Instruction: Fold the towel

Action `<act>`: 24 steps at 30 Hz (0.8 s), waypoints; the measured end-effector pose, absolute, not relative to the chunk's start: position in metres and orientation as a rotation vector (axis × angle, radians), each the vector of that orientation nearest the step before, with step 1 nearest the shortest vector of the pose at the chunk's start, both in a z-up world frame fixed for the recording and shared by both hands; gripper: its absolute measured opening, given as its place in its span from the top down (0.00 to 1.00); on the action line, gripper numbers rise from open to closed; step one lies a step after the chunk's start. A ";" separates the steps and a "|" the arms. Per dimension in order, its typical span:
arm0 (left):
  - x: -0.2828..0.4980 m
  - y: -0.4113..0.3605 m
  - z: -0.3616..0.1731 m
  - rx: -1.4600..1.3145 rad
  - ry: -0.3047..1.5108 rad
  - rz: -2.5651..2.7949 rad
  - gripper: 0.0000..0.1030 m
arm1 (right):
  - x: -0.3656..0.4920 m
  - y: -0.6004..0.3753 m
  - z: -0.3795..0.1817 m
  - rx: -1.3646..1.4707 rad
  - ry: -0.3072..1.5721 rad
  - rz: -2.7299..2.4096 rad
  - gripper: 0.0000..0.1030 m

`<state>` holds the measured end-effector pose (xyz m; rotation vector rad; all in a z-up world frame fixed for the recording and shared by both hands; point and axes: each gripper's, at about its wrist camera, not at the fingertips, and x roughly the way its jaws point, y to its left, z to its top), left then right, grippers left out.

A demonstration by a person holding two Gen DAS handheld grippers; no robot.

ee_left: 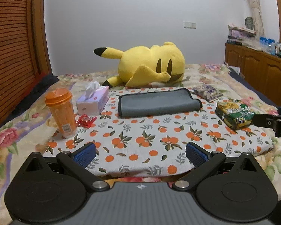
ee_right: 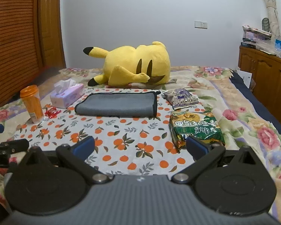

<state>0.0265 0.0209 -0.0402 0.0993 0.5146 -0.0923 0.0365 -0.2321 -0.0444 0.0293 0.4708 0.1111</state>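
- Left wrist view: my left gripper [ee_left: 140, 152] fingers spread wide, holding nothing.
- Right gripper [ee_right: 140, 147] likewise wide, empty.
- Folded grey towel with black edging [ee_left: 159, 103] lies on orange-print cloth [ee_left: 140, 142], well ahead of both.

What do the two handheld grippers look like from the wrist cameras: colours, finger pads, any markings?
Both look identical. The left gripper and right gripper each have a ribbed grey body with a small round emblem at its centre, black linkage arms with silver pivot screws, and black rounded side housings. The fingertips carry textured blue pads. No cables, hands or sleeves are visible.
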 end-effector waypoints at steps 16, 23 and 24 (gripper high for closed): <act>0.017 0.019 -0.034 0.114 0.445 -0.095 0.00 | 0.028 -0.235 -0.040 0.037 0.398 0.098 0.00; 0.014 0.019 -0.032 0.115 0.421 -0.101 0.00 | 0.025 -0.235 -0.037 0.033 0.371 0.096 0.00; 0.014 0.019 -0.032 0.114 0.418 -0.102 0.00 | 0.025 -0.235 -0.037 0.034 0.368 0.096 0.00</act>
